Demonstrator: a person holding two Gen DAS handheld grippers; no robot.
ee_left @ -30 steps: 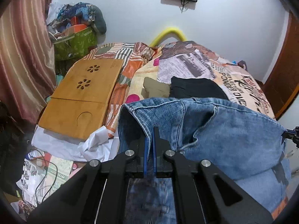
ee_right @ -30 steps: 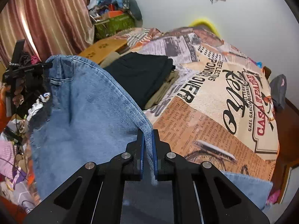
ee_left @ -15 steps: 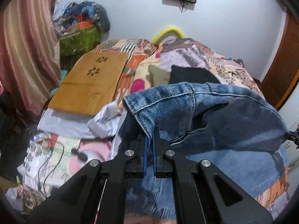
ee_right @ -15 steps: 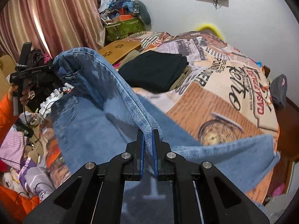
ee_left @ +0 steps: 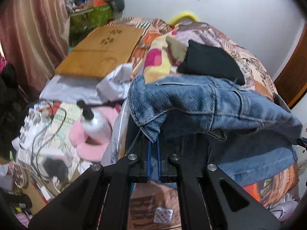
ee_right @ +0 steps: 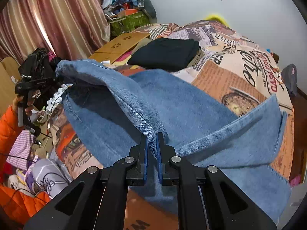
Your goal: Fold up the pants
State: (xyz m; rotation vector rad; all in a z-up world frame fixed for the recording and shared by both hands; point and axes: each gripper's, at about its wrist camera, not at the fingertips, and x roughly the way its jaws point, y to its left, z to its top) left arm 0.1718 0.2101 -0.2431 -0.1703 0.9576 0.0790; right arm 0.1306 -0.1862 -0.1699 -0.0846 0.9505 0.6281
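On the left, the left gripper [ee_left: 153,149] has its fingers [ee_left: 147,159] pinching the seam edge of the blue jeans [ee_left: 201,103]. The jeans hang between both grippers, with the rest lying on the bed [ee_right: 239,61]. Behind them sits a folded black cloth [ee_right: 167,54] and a wooden board [ee_left: 101,53]. On the right, the right gripper [ee_right: 152,153] pinches another edge of the jeans [ee_right: 172,105], fingers [ee_right: 159,163] pressed on the cloth.
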